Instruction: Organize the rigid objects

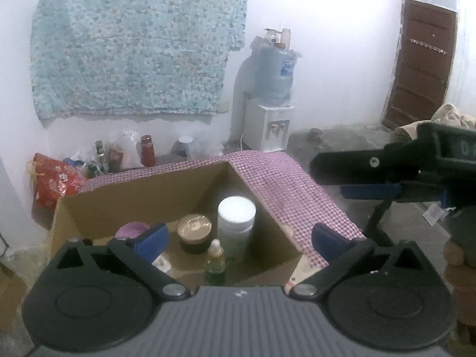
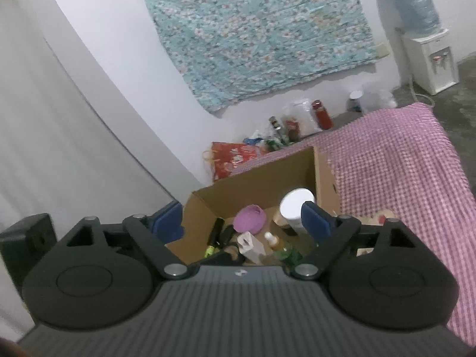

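Cardboard box [image 1: 125, 208] and what it holds

In the box, the tall canister [image 1: 236, 218] stands at the back right, the jar [image 1: 195, 233] left of it, the dropper bottle [image 1: 216, 263] in front; the water dispenser [image 1: 267, 125] stands well behind.

A plain brown cardboard box [image 1: 142, 205] rests on a pink-and-white checked cloth [image 1: 285, 184] and holds a white-lidded cylindrical jar [image 1: 236, 217], a gold-lidded dark jar [image 1: 195, 232], a purple round lid [image 2: 250, 218] and a green dropper bottle [image 1: 215, 263], beneath a turquoise floral wall hanging [image 1: 134, 44].
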`<control>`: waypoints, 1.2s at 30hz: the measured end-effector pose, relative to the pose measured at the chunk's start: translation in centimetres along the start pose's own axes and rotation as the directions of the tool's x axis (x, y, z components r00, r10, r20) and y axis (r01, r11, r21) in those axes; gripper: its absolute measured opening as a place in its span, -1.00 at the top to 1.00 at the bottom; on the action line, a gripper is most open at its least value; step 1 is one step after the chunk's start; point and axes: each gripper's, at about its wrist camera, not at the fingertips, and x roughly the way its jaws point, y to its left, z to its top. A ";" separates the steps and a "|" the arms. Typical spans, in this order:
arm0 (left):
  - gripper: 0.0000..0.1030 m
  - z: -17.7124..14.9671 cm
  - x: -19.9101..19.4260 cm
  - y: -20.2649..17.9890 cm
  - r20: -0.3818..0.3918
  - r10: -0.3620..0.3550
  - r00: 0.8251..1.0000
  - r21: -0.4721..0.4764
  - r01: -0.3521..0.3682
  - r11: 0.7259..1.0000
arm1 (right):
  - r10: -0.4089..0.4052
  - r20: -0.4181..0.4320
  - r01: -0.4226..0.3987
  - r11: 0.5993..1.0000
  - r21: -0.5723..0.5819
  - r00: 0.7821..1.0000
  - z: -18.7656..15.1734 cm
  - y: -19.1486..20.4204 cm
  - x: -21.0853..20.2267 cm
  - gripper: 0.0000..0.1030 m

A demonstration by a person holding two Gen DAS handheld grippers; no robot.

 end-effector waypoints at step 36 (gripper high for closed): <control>-1.00 -5.5 -2.8 4.2 -0.108 0.244 0.964 -0.111 -0.256 0.960 | -0.515 0.085 0.520 0.825 -0.219 0.853 -9.1 7.4 1.2 -0.97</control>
